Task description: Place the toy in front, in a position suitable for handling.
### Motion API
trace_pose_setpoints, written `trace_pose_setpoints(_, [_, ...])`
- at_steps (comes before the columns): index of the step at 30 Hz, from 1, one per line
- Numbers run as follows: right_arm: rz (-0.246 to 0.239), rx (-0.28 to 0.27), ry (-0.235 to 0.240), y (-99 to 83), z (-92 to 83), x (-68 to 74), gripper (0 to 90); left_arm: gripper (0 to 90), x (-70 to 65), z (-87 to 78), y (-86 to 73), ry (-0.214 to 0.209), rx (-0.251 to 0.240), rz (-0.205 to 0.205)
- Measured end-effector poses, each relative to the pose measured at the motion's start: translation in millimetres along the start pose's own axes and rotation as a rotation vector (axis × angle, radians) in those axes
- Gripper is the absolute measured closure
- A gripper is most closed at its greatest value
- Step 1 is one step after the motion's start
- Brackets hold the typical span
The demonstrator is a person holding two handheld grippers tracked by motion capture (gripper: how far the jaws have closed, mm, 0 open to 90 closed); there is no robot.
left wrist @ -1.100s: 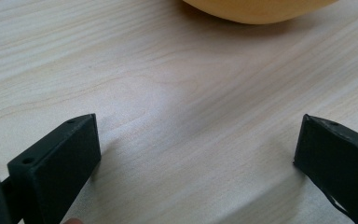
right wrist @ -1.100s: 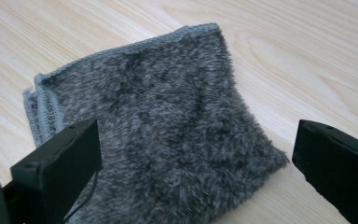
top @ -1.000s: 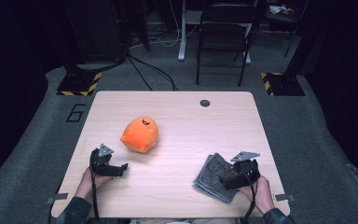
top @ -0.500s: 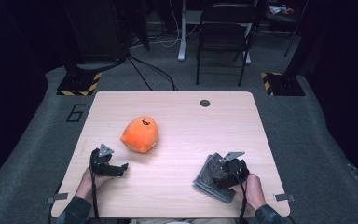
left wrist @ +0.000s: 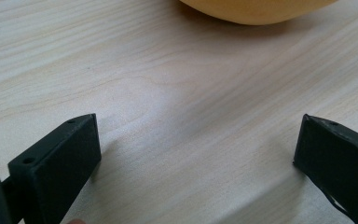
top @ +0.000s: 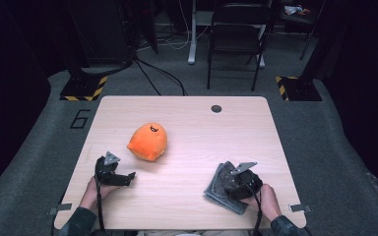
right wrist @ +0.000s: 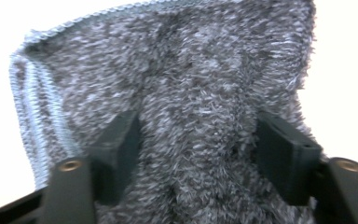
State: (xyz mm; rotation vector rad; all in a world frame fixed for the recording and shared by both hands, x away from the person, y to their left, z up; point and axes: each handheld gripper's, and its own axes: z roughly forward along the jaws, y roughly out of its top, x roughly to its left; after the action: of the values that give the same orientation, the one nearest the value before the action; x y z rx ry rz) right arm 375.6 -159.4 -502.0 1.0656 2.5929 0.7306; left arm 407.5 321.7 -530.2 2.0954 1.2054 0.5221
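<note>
A folded grey fuzzy cloth (top: 217, 192) lies at the front right of the wooden table (top: 192, 128). My right gripper (top: 231, 183) presses down on it. In the right gripper view the cloth (right wrist: 191, 70) is bunched into a ridge between the jaws of the right gripper (right wrist: 196, 158); they have just been closing and the pads squeeze the ridge. An orange plush toy (top: 147, 141) sits left of centre. My left gripper (top: 124, 178) rests on the table in front of it, open, with bare wood between the jaws of the left gripper (left wrist: 191, 154) and the plush (left wrist: 256, 9) just beyond.
A round black grommet (top: 216, 108) sits near the table's far edge. Beyond the table stand a dark chair (top: 238, 39) and black stands with yellow-striped bases (top: 83, 88). The table's middle and far half are bare wood.
My right gripper has shifted left and down onto the grey cloth and its jaws have drawn in around a fold. The left gripper and the plush have stayed put.
</note>
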Motion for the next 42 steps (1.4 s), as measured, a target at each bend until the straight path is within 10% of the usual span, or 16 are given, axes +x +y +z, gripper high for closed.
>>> trace_pose_setpoints(9, [-0.008, -0.023, -0.014, -0.4, -3.2, 2.8, 68.4, 0.0, -0.2, 0.2, 0.0, 0.000, -0.002, -0.003])
trace_pose_setpoints(23, [-0.023, -0.075, -0.067, 2.4, -13.4, 2.3, 72.1, 0.0, -0.2, 0.1, 0.0, 0.000, -0.002, -0.003])
trace_pose_setpoints(42, [0.104, -0.213, -0.185, 3.6, -49.6, -26.7, 72.1, 0.0, 0.1, -0.2, 0.0, -0.001, 0.003, 0.000])
